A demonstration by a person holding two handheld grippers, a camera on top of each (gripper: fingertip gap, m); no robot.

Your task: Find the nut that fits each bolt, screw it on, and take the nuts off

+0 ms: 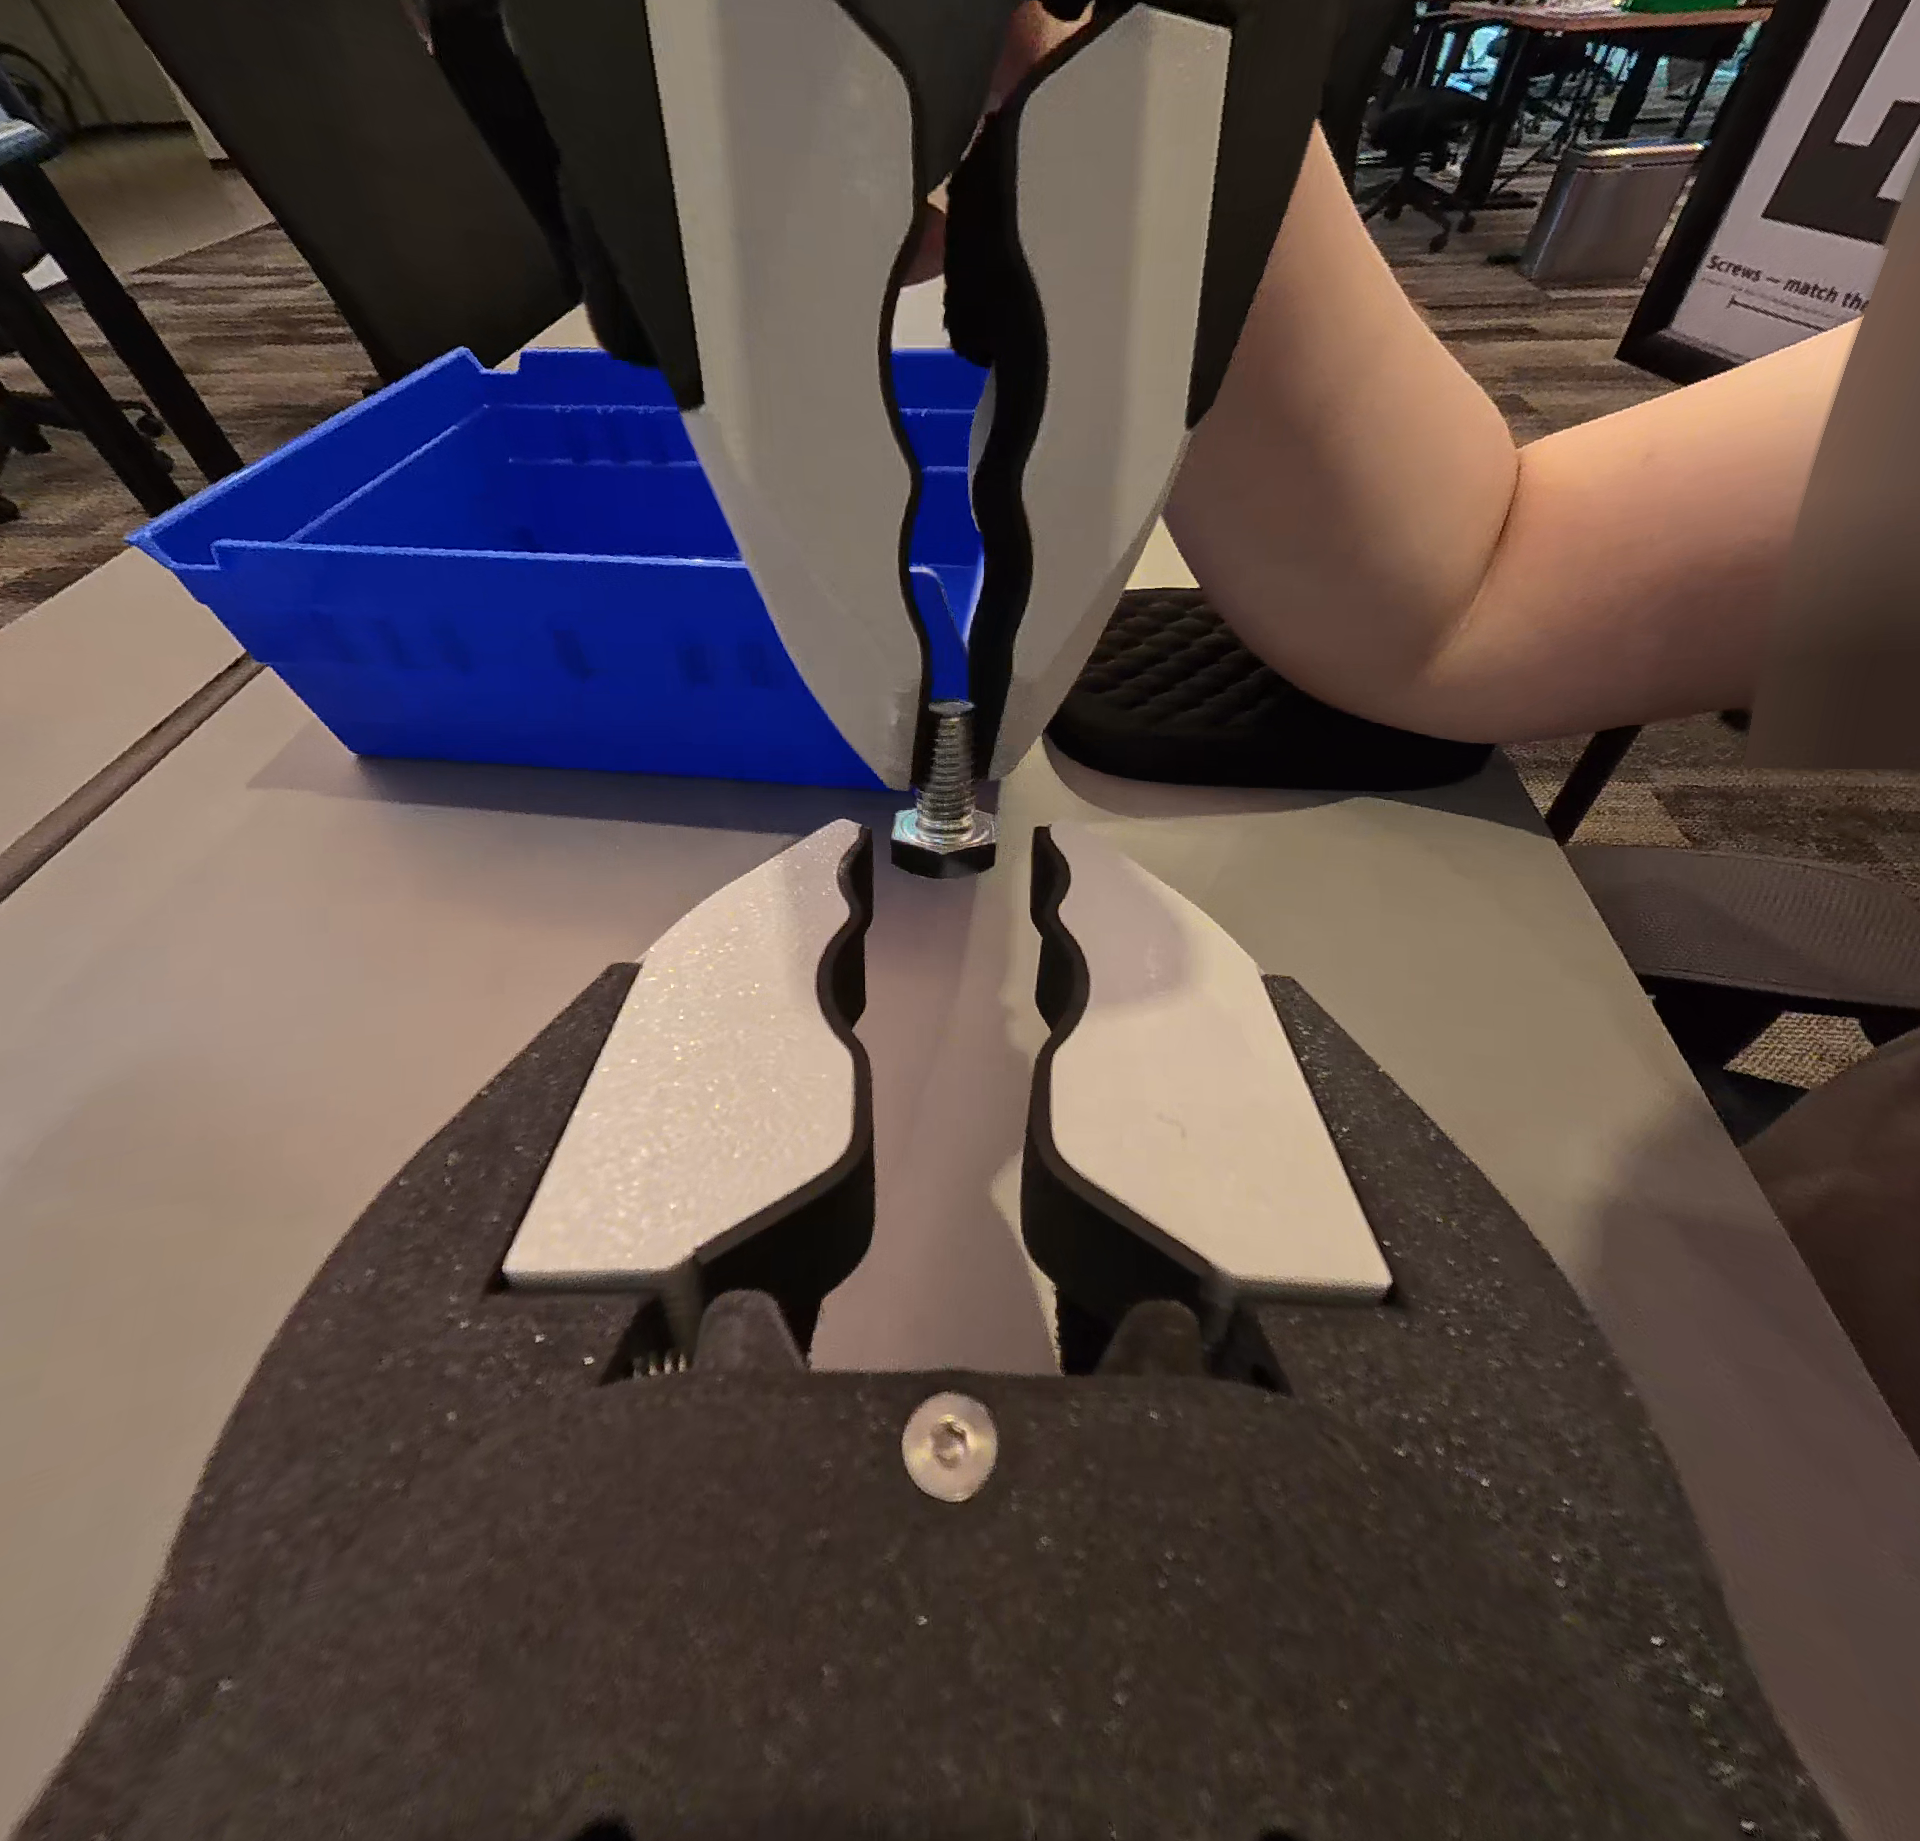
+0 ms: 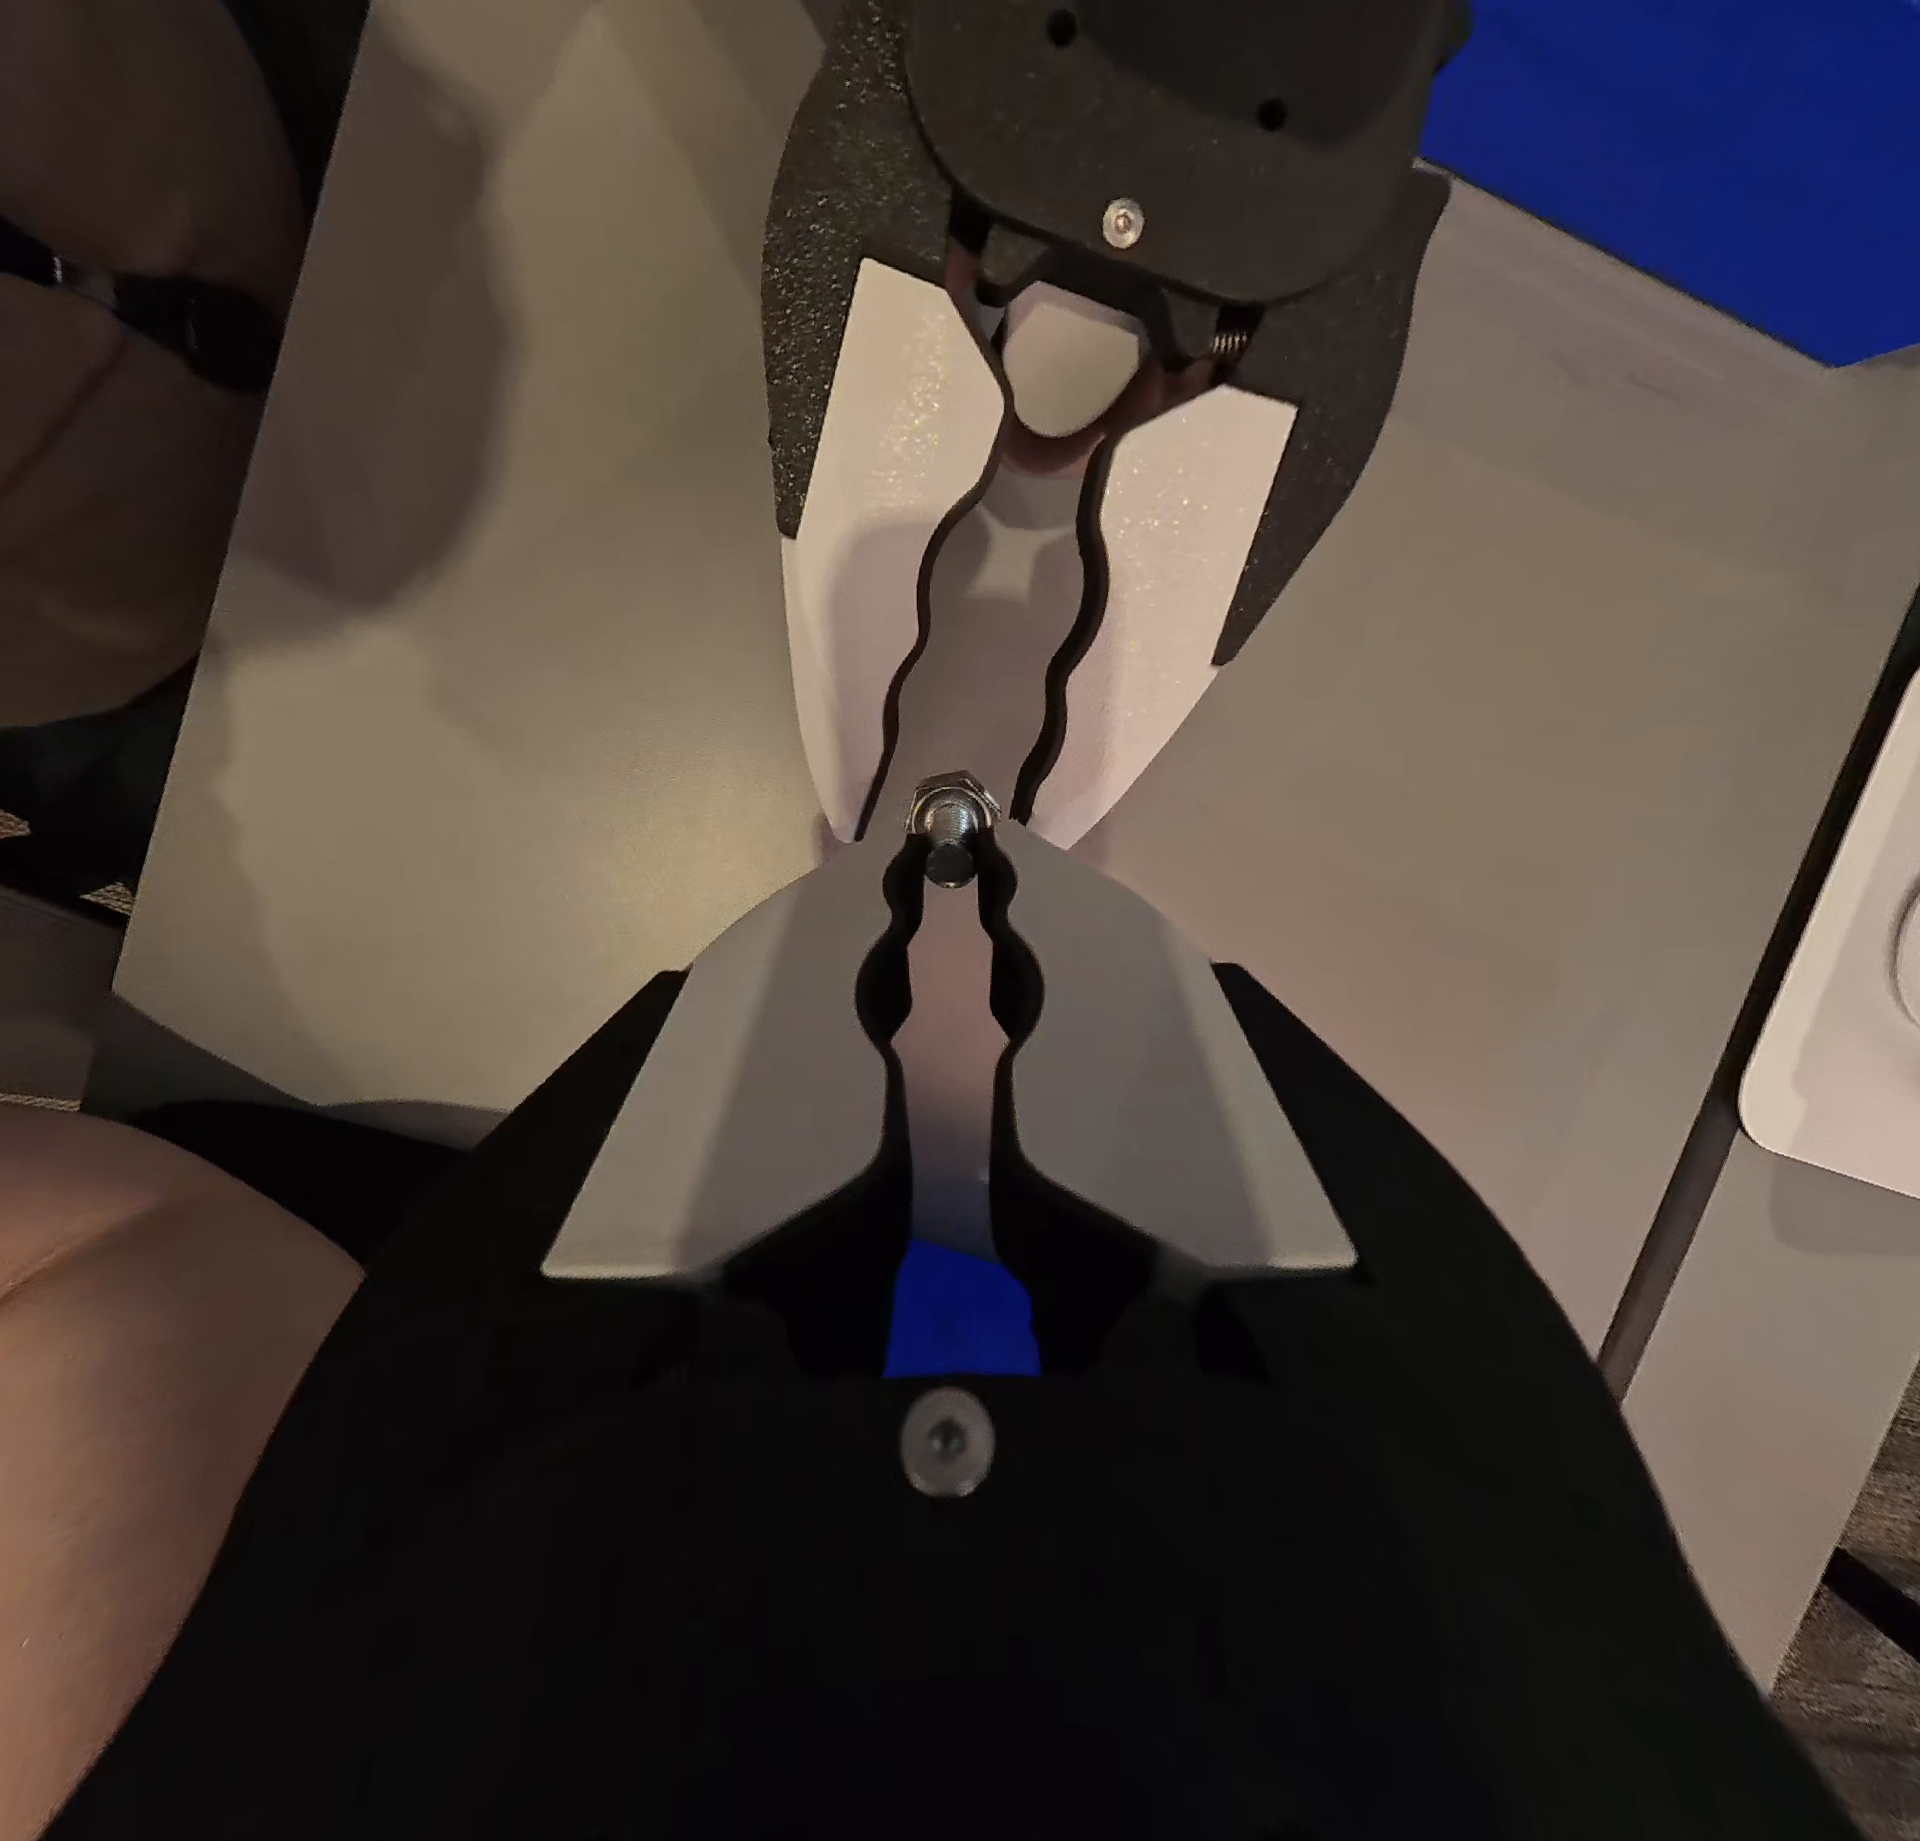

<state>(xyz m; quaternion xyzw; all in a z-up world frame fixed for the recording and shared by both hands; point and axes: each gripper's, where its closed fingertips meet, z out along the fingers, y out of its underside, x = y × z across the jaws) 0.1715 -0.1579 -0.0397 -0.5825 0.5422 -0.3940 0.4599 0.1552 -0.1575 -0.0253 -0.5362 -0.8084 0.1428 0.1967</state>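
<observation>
A silver bolt (image 1: pixel 948 752) stands head down on the grey table (image 1: pixel 416 960) with a hex nut (image 1: pixel 941 831) low on its thread, near the head. My right gripper (image 1: pixel 951 768) comes down from above and is shut on the upper thread. My left gripper (image 1: pixel 951 851) lies low over the table and is open, its fingertips (image 1: pixel 847 856) on either side of the nut and apart from it. In the right wrist view I look down on the bolt's end (image 2: pixel 948 864) between my right gripper's (image 2: pixel 951 861) fingers, with the nut (image 2: pixel 954 802) below and the left gripper (image 2: pixel 940 825) open around it.
A blue plastic bin (image 1: pixel 468 628) stands just behind the bolt and also shows in the right wrist view (image 2: pixel 1662 129). A black mesh pad (image 1: pixel 1247 711) lies under a person's arm (image 1: pixel 1507 544) at the right. A white object (image 2: pixel 1849 960) sits on the adjoining table. Left and right tips are no more than a few centimetres apart.
</observation>
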